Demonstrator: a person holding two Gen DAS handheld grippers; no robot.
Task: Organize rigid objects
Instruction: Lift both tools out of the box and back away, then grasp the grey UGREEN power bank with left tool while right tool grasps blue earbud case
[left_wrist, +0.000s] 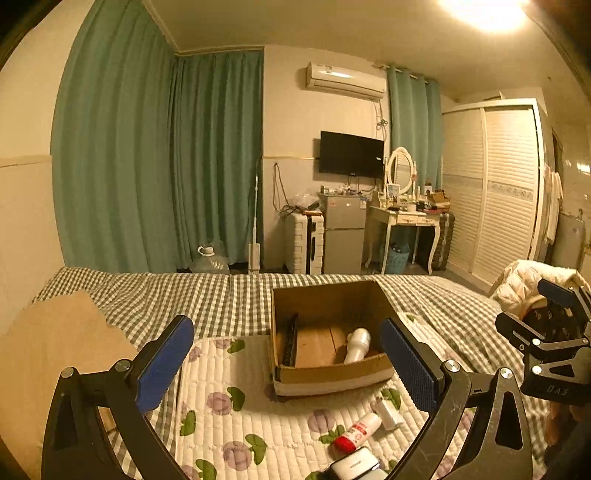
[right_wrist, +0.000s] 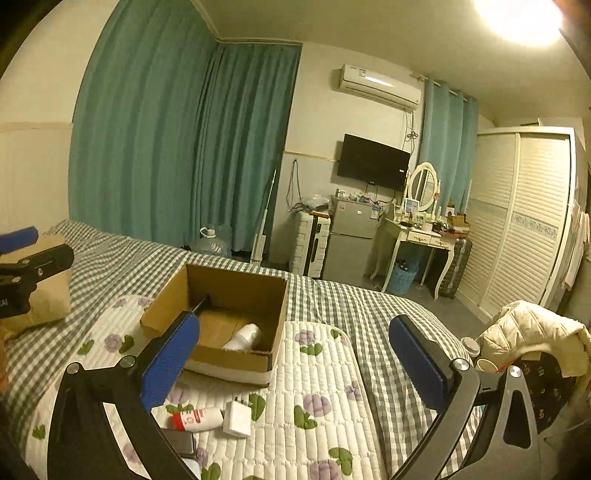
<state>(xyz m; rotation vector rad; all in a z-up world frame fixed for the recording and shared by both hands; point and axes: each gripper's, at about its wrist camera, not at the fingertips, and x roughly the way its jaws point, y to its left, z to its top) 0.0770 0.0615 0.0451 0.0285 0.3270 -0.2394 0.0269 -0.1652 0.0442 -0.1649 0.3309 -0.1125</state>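
Observation:
An open cardboard box (left_wrist: 332, 373) (right_wrist: 229, 360) stands on the bed's quilted floral pad. Inside lie a white bottle (left_wrist: 357, 345) (right_wrist: 245, 336) and a black bar (left_wrist: 291, 339) along its left wall. In front of the box lie a red-and-white tube (left_wrist: 356, 432) (right_wrist: 197, 419), a white charger plug (left_wrist: 388, 411) (right_wrist: 237, 419) and a white-and-dark device (left_wrist: 354, 465) (right_wrist: 181, 441). My left gripper (left_wrist: 288, 362) is open and empty above the pad, before the box. My right gripper (right_wrist: 295, 365) is open and empty, right of the box.
A tan pillow (left_wrist: 55, 354) lies at the left on the checked sheet. A chair with a cream jacket (right_wrist: 532, 336) stands right of the bed. Beyond the bed are a suitcase (left_wrist: 304, 242), fridge and dressing table.

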